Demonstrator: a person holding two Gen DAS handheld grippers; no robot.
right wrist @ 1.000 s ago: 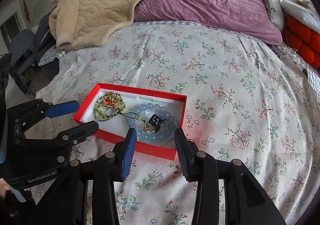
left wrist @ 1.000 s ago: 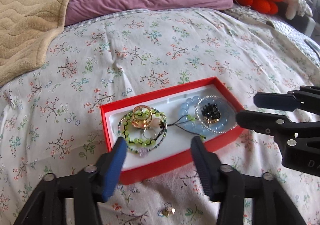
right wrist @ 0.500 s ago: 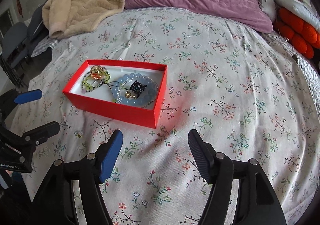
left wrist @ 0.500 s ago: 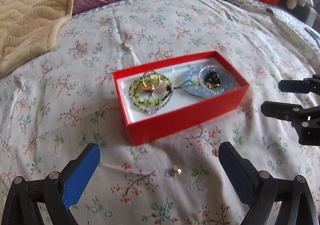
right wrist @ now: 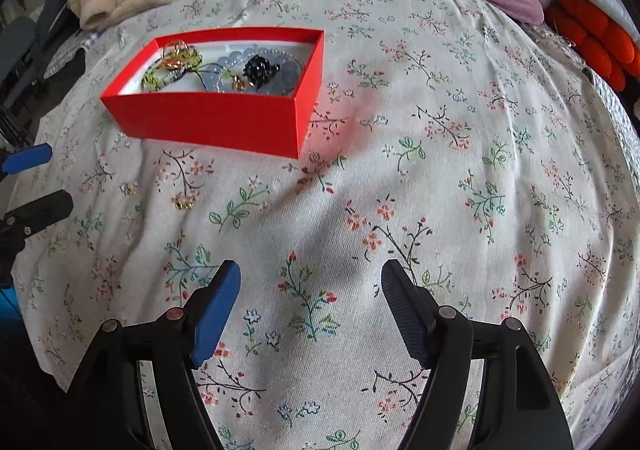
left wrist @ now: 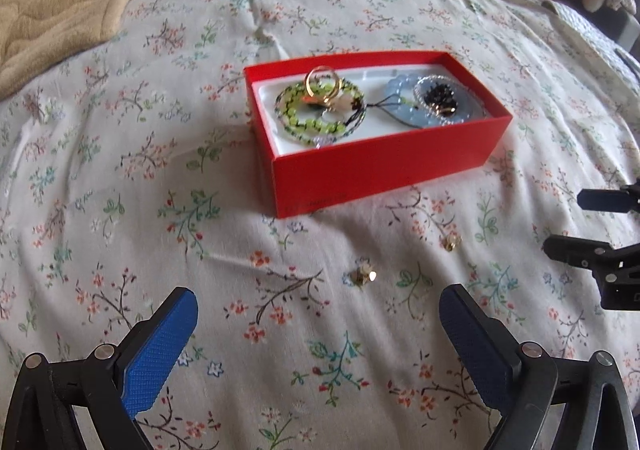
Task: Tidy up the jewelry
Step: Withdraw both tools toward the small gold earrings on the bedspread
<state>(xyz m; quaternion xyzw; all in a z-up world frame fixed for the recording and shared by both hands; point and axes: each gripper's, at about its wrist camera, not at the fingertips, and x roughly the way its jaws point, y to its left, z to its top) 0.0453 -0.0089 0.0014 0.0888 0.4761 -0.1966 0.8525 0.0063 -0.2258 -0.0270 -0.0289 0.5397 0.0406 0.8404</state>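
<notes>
Jewelry is split between two places on the floral bedspread (left wrist: 120, 210). Most of it lies in the red box (left wrist: 384, 170): a green bead bracelet (left wrist: 316, 122) with a gold ring (left wrist: 322, 84) on top, and a pale blue bead bracelet (left wrist: 400, 90) around a black beaded piece (left wrist: 438, 100). Two small gold pieces remain loose on the cloth in front of the box, one (left wrist: 362, 277) ahead of the left gripper (left wrist: 318, 334), the other (left wrist: 450, 242) nearer the right gripper (right wrist: 310, 302). Left fingers stand wide apart with nothing between them; right jaws are opening, also empty. Those loose bits look light, hard and slippery, and the soft quilt will likely give, so pinching across the body seems safest.
</notes>
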